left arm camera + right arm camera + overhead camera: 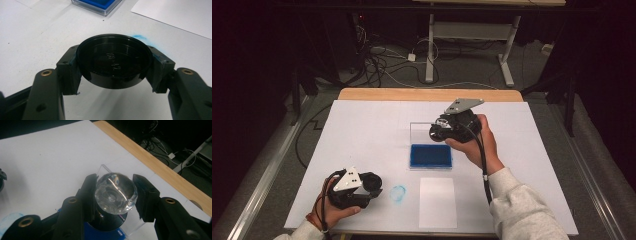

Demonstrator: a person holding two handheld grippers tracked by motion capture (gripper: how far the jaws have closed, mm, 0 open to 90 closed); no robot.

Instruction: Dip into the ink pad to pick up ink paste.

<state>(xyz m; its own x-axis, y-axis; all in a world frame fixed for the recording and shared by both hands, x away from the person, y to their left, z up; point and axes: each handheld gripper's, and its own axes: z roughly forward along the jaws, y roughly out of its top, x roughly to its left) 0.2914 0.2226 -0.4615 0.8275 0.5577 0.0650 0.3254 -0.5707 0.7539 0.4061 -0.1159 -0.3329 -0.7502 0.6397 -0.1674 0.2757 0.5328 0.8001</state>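
In the left gripper view, my left gripper is shut on a round black cap, pads pressing its rim on both sides, low over the white table. From above, that gripper sits near the front left edge. My right gripper is shut on a stamp with a clear faceted knob and a black round base. From above, this gripper hangs over the back of the blue ink pad, apart from it. The pad's clear lid stands upright behind.
A white paper sheet lies in front of the ink pad. A blue ink smudge marks the table beside the left gripper. A wooden edge runs along the back; cables and a desk frame lie beyond.
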